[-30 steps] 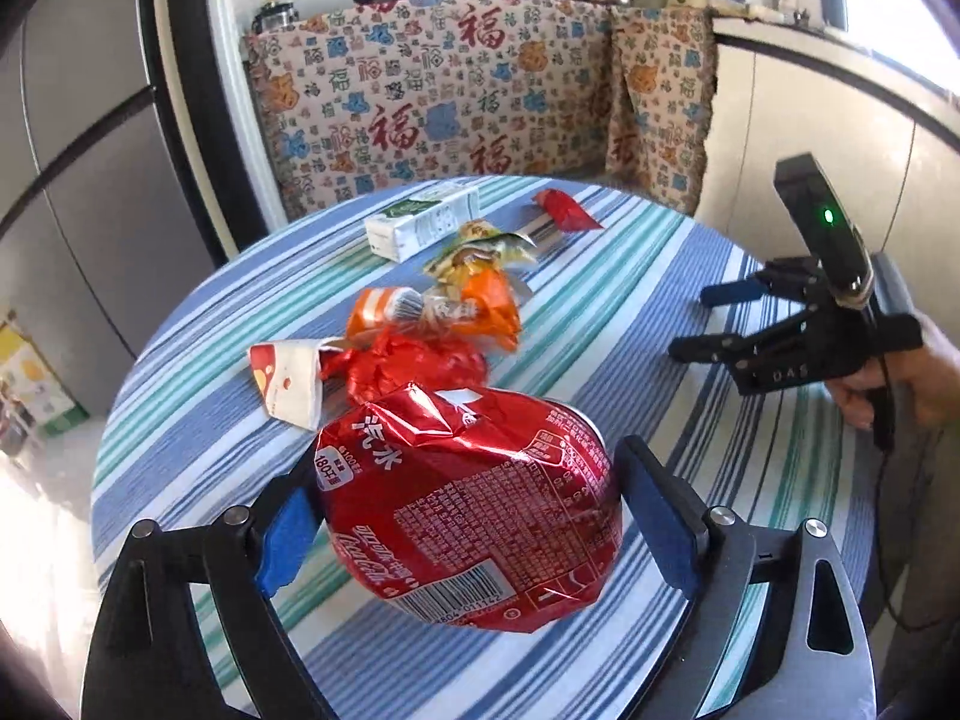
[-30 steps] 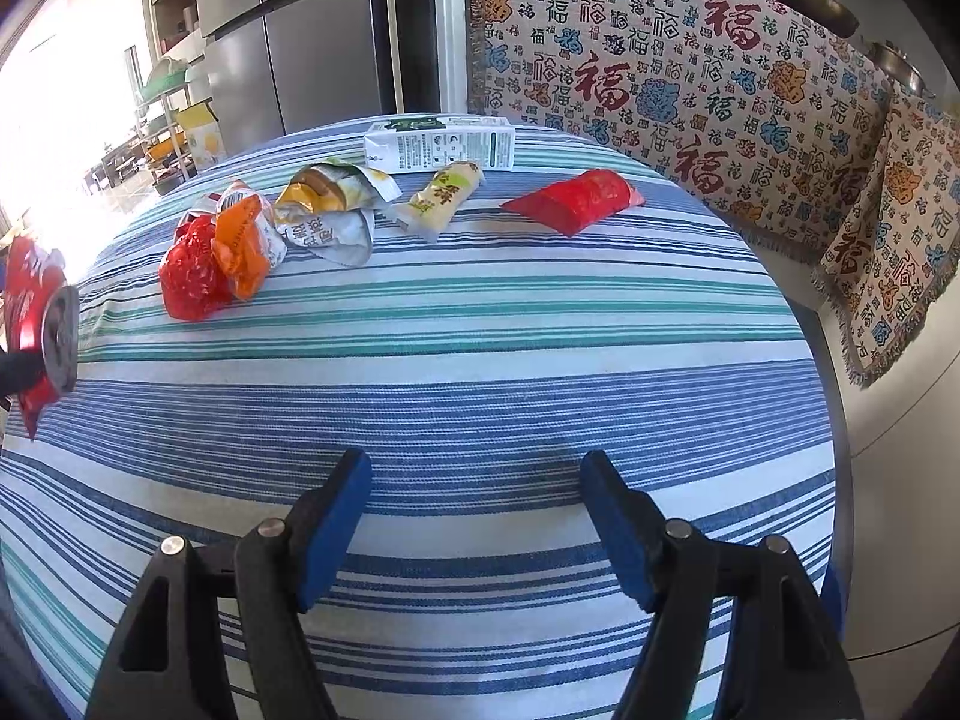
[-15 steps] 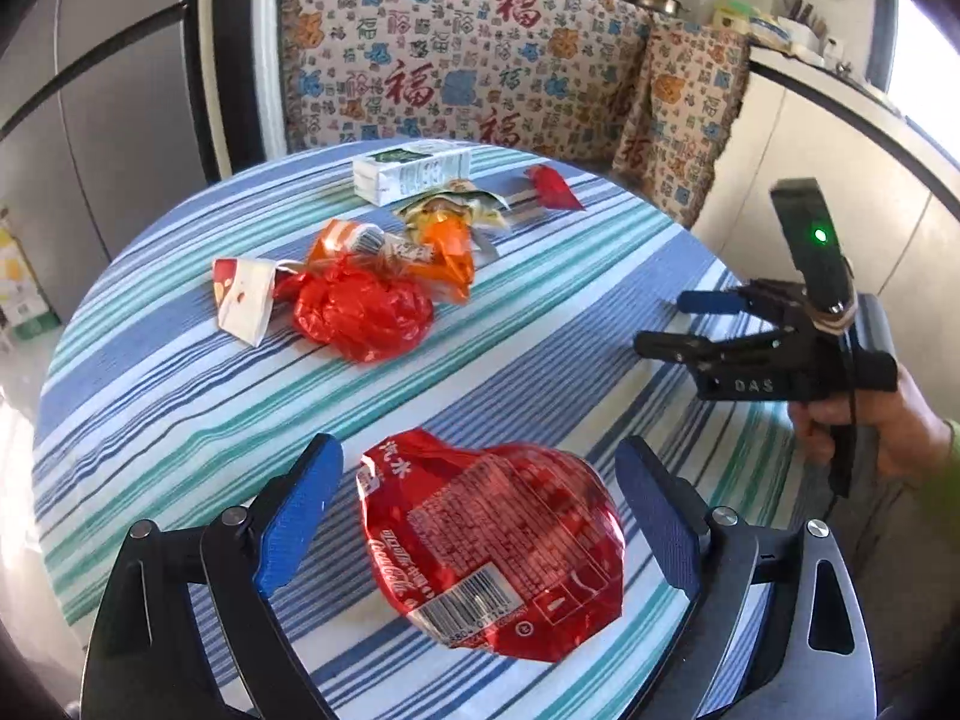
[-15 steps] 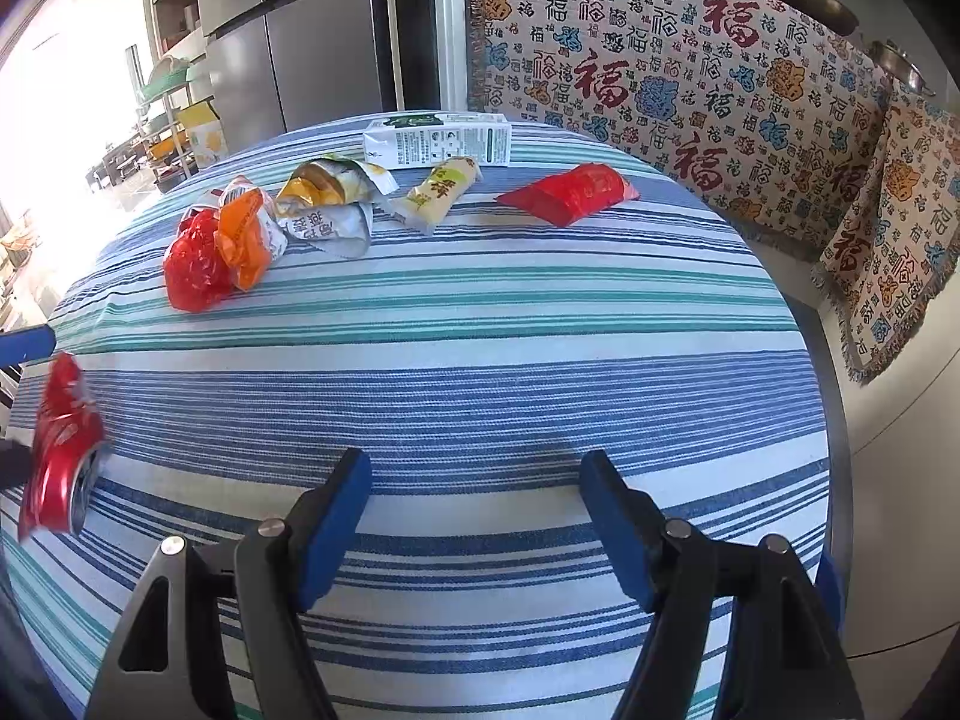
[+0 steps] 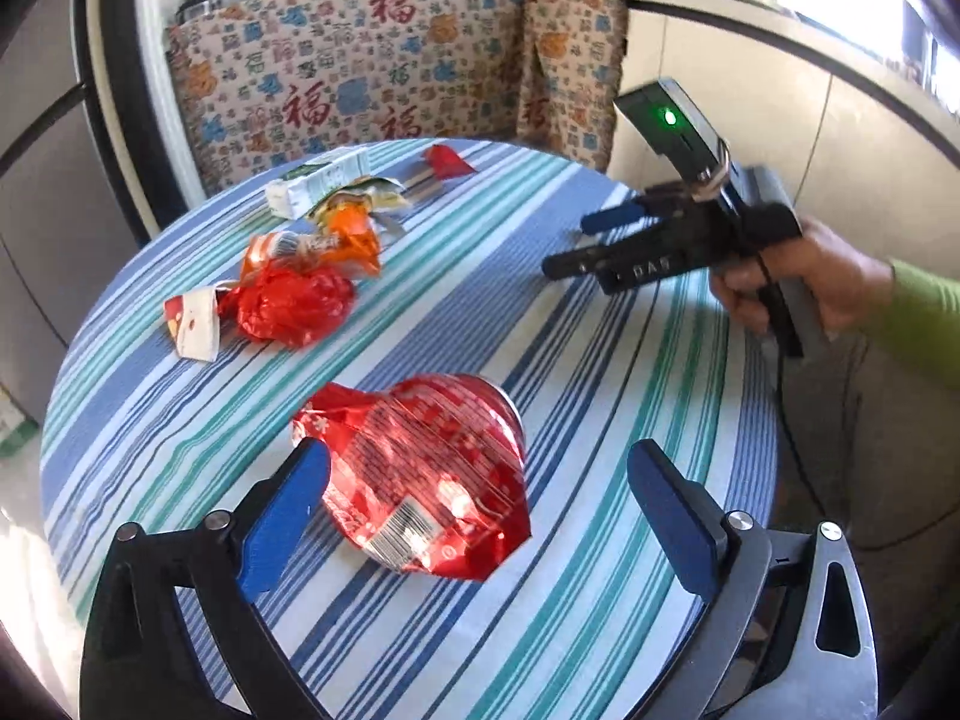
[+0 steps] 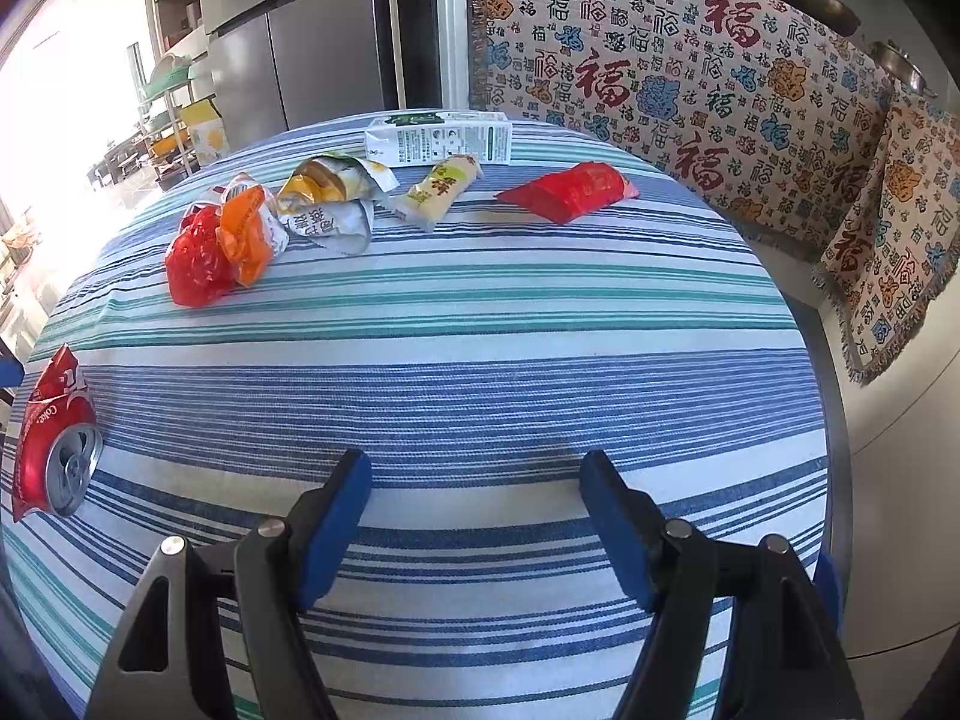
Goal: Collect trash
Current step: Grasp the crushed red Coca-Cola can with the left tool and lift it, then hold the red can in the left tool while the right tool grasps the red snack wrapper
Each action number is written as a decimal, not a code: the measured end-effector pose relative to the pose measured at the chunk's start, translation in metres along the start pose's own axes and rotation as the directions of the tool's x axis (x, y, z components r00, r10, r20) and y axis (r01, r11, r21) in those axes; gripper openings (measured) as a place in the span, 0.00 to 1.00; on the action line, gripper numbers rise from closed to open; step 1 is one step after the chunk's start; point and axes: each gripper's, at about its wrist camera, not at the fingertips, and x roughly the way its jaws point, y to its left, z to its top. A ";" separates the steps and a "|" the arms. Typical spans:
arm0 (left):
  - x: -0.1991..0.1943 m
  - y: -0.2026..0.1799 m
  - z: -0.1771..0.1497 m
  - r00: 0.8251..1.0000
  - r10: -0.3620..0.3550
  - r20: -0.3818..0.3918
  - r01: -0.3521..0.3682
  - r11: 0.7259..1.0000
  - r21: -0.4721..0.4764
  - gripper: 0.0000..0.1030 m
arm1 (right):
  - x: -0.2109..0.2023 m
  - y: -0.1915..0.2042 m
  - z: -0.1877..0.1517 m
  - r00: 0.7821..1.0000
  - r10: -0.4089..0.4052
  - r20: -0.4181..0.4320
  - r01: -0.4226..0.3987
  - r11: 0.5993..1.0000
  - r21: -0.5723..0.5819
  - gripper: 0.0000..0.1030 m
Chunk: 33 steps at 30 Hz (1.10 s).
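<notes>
A crushed red cola can [image 5: 420, 468] lies on the striped tablecloth [image 5: 600, 420], just ahead of my left gripper [image 5: 480, 486], which is open with its blue pads apart from the can. The can also shows at the left edge of the right wrist view [image 6: 54, 438]. My right gripper [image 6: 474, 486] is open and empty over the near table edge; it shows in the left wrist view [image 5: 594, 246]. Further back lie a red crumpled wrapper [image 5: 288, 306], an orange packet [image 6: 243, 234], a yellow wrapper [image 6: 444, 192], a red pouch [image 6: 570, 189] and a white carton [image 6: 438, 141].
The round table's edge [image 6: 822, 420] drops off at the right. A patterned cloth [image 6: 660, 60] covers the counter behind the table. A grey fridge [image 6: 300, 30] stands at the back left. A white cabinet [image 5: 840, 138] stands right of the table.
My left gripper opened and let go of the cola can, which now lies on the tablecloth. The left gripper drew back a little. The right gripper barely moved.
</notes>
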 end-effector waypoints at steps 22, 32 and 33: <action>0.011 0.139 0.014 0.998 -0.054 -0.010 0.039 0.832 -0.553 0.45 | -0.002 0.000 0.000 1.000 0.000 0.000 0.000 1.000 0.003 0.72; -0.001 0.185 -0.029 0.998 0.063 -0.008 -0.050 0.711 -0.701 0.75 | -0.002 0.000 0.000 1.000 -0.001 0.002 0.001 1.000 0.004 0.72; -0.003 0.184 -0.031 0.998 0.067 -0.001 -0.048 0.710 -0.702 0.80 | -0.002 0.000 0.000 1.000 -0.001 0.001 0.001 1.000 0.005 0.72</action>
